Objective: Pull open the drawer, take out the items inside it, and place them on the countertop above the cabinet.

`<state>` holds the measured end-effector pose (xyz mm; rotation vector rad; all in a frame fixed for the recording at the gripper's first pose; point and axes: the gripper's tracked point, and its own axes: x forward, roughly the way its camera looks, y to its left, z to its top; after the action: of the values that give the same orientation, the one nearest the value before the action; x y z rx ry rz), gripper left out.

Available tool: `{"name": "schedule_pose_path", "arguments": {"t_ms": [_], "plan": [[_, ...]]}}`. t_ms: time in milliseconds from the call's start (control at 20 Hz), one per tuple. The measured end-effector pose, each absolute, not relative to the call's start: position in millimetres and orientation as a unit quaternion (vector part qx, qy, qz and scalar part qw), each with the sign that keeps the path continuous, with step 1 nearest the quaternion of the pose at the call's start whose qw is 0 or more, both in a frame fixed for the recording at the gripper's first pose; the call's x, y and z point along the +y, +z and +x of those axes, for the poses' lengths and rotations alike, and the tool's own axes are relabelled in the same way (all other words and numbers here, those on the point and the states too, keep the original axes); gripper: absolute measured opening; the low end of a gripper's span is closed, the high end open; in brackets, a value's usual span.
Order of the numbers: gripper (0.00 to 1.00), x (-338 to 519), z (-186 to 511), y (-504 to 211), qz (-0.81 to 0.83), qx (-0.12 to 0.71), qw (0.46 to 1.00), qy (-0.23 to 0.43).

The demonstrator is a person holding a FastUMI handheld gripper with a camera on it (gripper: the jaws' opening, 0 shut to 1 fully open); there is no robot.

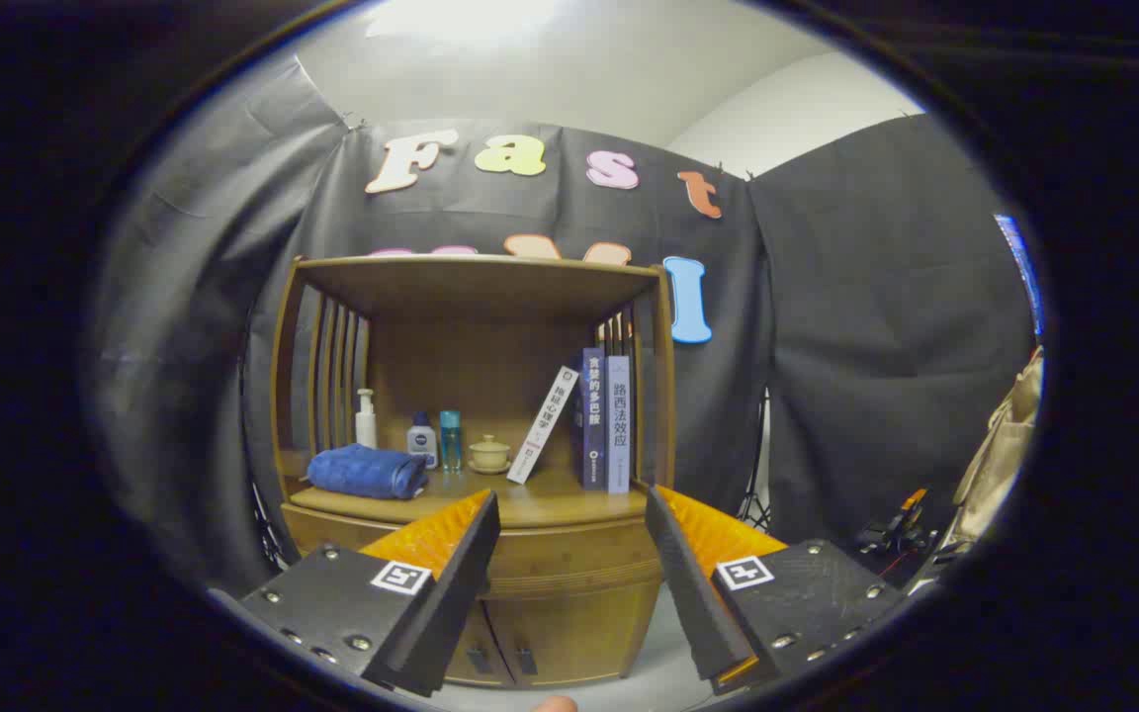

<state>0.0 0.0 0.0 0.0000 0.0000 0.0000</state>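
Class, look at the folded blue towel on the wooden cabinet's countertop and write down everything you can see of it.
The folded blue towel looks like soft, plush cloth, rolled into a thick bundle with a rounded fold toward the front. It lies flat on the wooden countertop, beside the slatted side of the wooden cabinet, in front of a white pump bottle. A small white tube stands just behind its other end. The open gripper is well short of it, touching nothing.

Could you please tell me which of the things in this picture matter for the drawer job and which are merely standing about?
For the job:
- drawer, shut
- countertop above it
- gripper, jaws open, short of the cabinet

Standing about on the countertop:
- blue towel
- pump bottle
- small bottle
- teal bottle
- lidded cup
- books
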Motion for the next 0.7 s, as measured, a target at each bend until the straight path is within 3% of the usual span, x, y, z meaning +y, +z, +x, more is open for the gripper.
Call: {"name": "schedule_pose_path", "arguments": {"t_ms": [700], "plan": [[0.90,19.4,13.4,-13.8,0.001,0.012,1.000,0.015]]}}
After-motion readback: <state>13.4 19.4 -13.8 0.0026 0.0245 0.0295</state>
